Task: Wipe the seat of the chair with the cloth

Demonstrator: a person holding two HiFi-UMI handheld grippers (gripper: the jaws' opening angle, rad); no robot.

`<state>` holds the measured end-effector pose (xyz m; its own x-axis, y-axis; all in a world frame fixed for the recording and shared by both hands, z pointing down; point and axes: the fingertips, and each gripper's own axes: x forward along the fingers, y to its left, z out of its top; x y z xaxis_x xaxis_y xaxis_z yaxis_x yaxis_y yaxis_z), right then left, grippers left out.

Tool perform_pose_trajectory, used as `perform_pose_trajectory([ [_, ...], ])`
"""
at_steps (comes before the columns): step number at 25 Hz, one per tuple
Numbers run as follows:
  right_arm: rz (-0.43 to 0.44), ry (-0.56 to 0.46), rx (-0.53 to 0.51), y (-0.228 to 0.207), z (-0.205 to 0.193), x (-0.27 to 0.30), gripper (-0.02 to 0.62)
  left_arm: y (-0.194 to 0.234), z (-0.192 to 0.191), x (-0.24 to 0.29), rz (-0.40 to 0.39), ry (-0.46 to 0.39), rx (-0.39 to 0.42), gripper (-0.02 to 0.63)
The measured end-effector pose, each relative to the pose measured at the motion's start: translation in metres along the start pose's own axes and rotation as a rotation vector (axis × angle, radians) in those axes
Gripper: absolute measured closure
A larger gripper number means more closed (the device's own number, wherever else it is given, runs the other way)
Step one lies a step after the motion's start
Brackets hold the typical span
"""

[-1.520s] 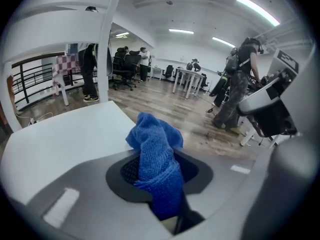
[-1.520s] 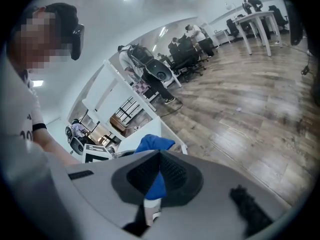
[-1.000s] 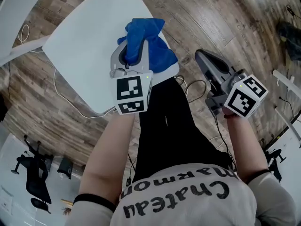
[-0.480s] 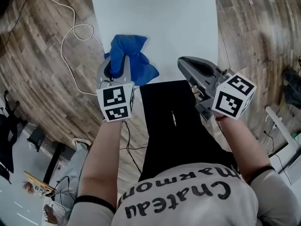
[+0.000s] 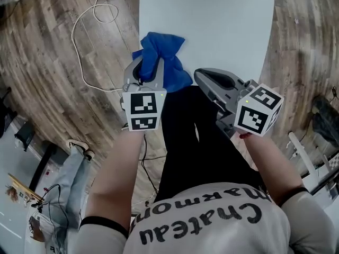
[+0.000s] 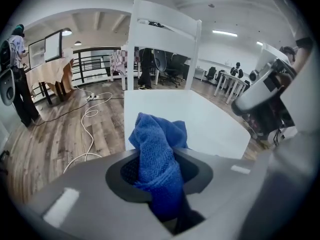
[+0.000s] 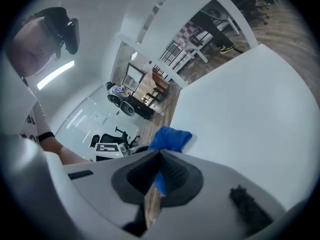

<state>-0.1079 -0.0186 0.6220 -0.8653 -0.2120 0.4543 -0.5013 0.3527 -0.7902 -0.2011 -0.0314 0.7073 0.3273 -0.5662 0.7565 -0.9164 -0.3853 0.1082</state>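
Note:
A blue cloth (image 5: 163, 60) hangs bunched over the near left corner of the white chair seat (image 5: 212, 30). My left gripper (image 5: 147, 70) is shut on the blue cloth (image 6: 157, 159), which fills the space between its jaws. The seat (image 6: 200, 124) and the chair's white backrest (image 6: 165, 34) lie ahead of it. My right gripper (image 5: 207, 78) is held above the seat's near edge, to the right of the cloth, jaws shut with nothing between them. In the right gripper view the cloth (image 7: 169, 139) shows beyond the closed jaws, on the seat (image 7: 250, 114).
A white cable (image 5: 85, 41) loops over the wooden floor (image 5: 47, 78) left of the chair. The person's black trousers (image 5: 196, 142) stand right against the seat's near edge. Tables, office chairs and people are in the room behind the chair.
The view has swung, and the chair seat now sits straighter ahead. The left gripper still holds the cloth at the seat's near left corner. The right gripper stays beside it.

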Motion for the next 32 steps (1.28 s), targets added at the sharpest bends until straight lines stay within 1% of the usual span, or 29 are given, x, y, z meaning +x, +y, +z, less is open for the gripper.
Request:
perform_pose_trajectory([
  [5, -0.045, -0.060, 0.044, -0.014, -0.004, -0.024, 0.580, -0.035, 0.009, 0.013, -0.085, 0.015, 0.060, 0.489],
  [10, -0.102, -0.161, 0.144, -0.048, -0.004, -0.066, 0.580, -0.079, 0.029, 0.037, -0.176, 0.023, 0.146, 0.489],
  [19, -0.204, -0.375, 0.328, -0.116, -0.015, -0.166, 0.580, -0.190, 0.072, 0.084, -0.359, 0.001, 0.307, 0.489],
  [23, -0.251, -0.449, 0.368, -0.138, -0.025, -0.206, 0.580, -0.243, 0.084, 0.103, -0.424, -0.001, 0.366, 0.489],
  [27, -0.295, -0.513, 0.387, -0.145, -0.033, -0.239, 0.580, -0.285, 0.088, 0.115, -0.497, 0.010, 0.445, 0.489],
  [29, -0.313, -0.544, 0.394, -0.146, -0.034, -0.252, 0.580, -0.298, 0.091, 0.120, -0.525, 0.027, 0.448, 0.489],
  [32, -0.330, -0.598, 0.412, -0.148, -0.029, -0.261, 0.580, -0.310, 0.096, 0.125, -0.548, 0.077, 0.414, 0.489],
])
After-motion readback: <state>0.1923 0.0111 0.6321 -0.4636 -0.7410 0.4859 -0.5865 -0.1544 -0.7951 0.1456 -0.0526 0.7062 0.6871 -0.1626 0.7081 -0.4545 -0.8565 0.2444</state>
